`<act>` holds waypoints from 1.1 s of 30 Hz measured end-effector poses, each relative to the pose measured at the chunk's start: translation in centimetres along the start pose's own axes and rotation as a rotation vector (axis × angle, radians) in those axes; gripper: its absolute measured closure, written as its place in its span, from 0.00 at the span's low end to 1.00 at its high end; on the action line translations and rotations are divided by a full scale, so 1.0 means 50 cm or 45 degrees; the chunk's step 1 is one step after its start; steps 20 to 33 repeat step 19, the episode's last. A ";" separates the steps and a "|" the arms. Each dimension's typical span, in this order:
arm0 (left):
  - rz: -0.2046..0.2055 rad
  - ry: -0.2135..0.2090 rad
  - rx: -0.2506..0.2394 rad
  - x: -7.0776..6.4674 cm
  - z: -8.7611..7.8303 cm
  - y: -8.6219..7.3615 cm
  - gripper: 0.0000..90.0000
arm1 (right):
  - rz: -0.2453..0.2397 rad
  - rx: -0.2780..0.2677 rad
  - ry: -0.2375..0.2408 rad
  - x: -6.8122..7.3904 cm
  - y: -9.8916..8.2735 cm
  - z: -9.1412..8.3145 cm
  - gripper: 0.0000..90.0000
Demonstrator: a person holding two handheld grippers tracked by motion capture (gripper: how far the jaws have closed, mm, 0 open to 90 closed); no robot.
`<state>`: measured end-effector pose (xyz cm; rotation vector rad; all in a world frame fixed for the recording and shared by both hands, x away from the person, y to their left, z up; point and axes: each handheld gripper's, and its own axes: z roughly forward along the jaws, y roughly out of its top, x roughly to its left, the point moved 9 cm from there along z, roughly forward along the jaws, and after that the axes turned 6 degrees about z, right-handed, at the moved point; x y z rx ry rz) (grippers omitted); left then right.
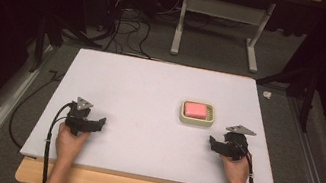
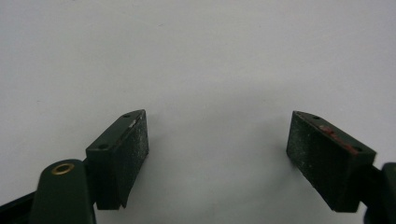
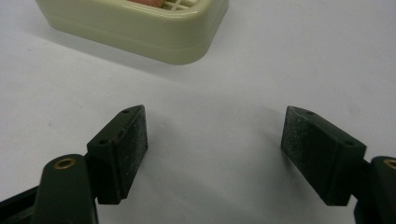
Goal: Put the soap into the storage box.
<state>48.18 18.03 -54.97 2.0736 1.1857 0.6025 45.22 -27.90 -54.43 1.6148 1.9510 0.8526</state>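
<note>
1. A cream soap dish (image 1: pixel 197 114) sits on the white table (image 1: pixel 147 114), right of centre, with a pink bar of soap (image 1: pixel 195 109) lying inside it on a slatted grid.
2. The right claw (image 1: pixel 213 144) rests low at the near right part of the table, held in the person's right hand (image 1: pixel 235 167); its jaws are spread wide with nothing between them.
3. The dish lies just beyond and a little to the left of the right claw, near but apart from it. In the right gripper view the dish's rounded corner (image 3: pixel 187 32) sits ahead of the claw (image 3: pixel 215 140), with bare table in between.
4. The left claw (image 1: pixel 101 122) is at the near left, held in the left hand (image 1: pixel 70 142), jaws also spread wide and empty. It is well apart from the dish.
5. In the left gripper view the claw (image 2: pixel 217 140) has plain white table under and ahead of it.
6. A black cable (image 1: pixel 51 127) trails from the left claw back over the table's near edge.
</note>
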 end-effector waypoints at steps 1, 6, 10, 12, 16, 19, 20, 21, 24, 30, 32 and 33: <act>0.000 0.000 0.000 0.000 0.000 0.000 0.24 | -0.003 0.000 -0.004 0.000 0.000 0.000 0.26; 0.000 0.000 -0.001 0.000 0.000 0.000 0.24 | 0.019 0.004 0.019 -0.001 -0.001 0.002 0.26; 0.001 0.001 -0.001 0.000 0.000 0.000 0.24 | 0.023 0.001 0.020 -0.001 -0.002 0.002 0.26; 0.001 0.002 -0.001 0.000 0.000 0.000 0.24 | 0.023 0.000 0.022 -0.001 -0.002 0.002 0.26; 0.001 0.001 -0.001 0.000 0.000 0.000 0.24 | 0.022 0.002 0.022 -0.001 -0.002 0.002 0.26; 0.001 0.001 0.000 0.000 0.000 0.000 0.24 | 0.024 0.000 0.022 -0.001 -0.002 0.002 0.26; 0.001 0.001 0.000 0.000 0.000 0.000 0.24 | 0.024 0.000 0.022 -0.001 -0.002 0.002 0.26; 0.001 0.001 0.000 0.000 0.000 0.000 0.24 | 0.024 0.000 0.022 -0.001 -0.002 0.002 0.26; 0.001 0.001 0.000 0.000 0.000 0.000 0.24 | 0.024 0.000 0.022 -0.001 -0.002 0.002 0.26; 0.001 0.001 0.000 0.000 0.000 0.000 0.24 | 0.024 0.000 0.022 -0.001 -0.002 0.002 0.26; 0.001 0.001 0.000 0.000 0.000 0.000 0.24 | 0.024 0.000 0.022 -0.001 -0.002 0.002 0.26; 0.001 0.001 0.000 0.000 0.000 0.000 0.24 | 0.024 0.000 0.022 -0.001 -0.002 0.002 0.26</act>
